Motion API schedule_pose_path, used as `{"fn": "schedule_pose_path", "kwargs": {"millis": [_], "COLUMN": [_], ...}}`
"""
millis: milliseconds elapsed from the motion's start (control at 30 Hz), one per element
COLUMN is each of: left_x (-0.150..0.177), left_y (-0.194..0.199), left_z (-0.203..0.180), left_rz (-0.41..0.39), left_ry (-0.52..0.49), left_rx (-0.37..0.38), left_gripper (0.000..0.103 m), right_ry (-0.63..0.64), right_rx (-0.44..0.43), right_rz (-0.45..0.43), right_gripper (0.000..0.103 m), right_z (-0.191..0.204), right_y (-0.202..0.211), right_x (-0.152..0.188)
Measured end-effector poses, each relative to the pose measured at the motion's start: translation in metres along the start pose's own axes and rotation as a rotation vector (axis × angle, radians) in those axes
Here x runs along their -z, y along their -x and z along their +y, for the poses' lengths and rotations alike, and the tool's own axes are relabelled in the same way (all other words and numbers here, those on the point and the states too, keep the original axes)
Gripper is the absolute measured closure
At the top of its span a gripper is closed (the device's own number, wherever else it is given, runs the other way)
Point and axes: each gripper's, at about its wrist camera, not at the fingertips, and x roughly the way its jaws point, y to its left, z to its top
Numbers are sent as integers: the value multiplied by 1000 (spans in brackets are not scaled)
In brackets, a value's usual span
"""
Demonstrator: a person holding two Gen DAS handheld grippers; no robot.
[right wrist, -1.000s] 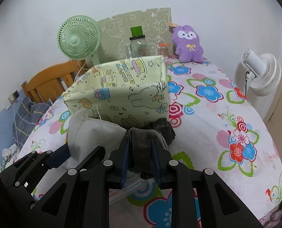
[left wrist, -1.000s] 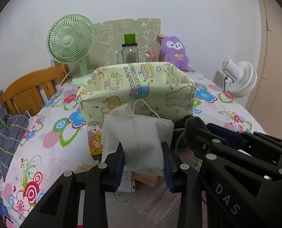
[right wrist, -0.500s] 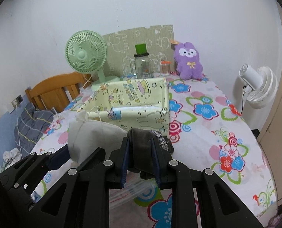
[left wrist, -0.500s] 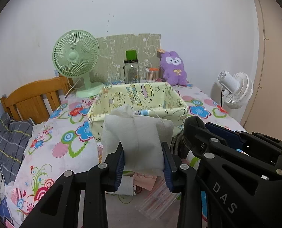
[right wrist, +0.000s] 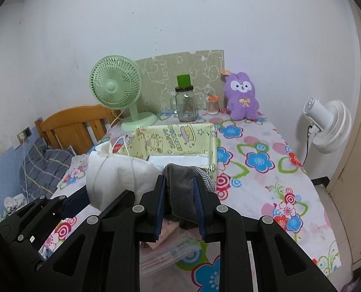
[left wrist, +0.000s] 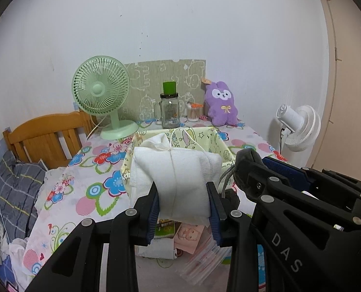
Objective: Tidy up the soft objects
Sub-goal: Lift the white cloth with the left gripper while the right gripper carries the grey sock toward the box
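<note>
My left gripper (left wrist: 183,196) is shut on a white drawstring pouch (left wrist: 178,177), held in the air in front of the yellow cartoon-print fabric bin (left wrist: 219,146). The pouch (right wrist: 114,177) also shows at the left of the right wrist view. My right gripper (right wrist: 179,192) is shut on a dark grey cloth item (right wrist: 181,185) with a braided silver edge, just before the bin (right wrist: 178,138). Something white lies on the bin's floor. Both grippers are side by side above the flowered tablecloth (right wrist: 265,170).
Under the grippers lie clear plastic packets (left wrist: 204,258) and small printed packs (left wrist: 166,228). At the back stand a green fan (left wrist: 102,97), a glass jar (left wrist: 169,110), a purple plush (left wrist: 221,104) and a patterned board. A white fan (left wrist: 299,129) is right, a wooden bed frame (left wrist: 46,138) left.
Both grippers have risen with their loads; the bin now appears lower in view and its inside shows. Grips are unchanged.
</note>
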Motion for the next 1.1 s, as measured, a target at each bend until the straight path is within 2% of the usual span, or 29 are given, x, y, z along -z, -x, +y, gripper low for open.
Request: {"fn": "schedule_pose_path", "kwargs": {"millis": [467,1100], "left_x": [-18,-41], "left_y": [0,-28], "left_z": [4,10], "left_rz": [-20,-25], "left_ry": [8,25], "left_rx": [-4,-18], "left_gripper": [67,67], "right_ry": [14,8], "right_rx": [14,11], "right_rz": [-18,-29], "right_gripper": [77,77], "right_z": [3,-2], "right_y": [1,-31], "right_x": [-18,-46]}}
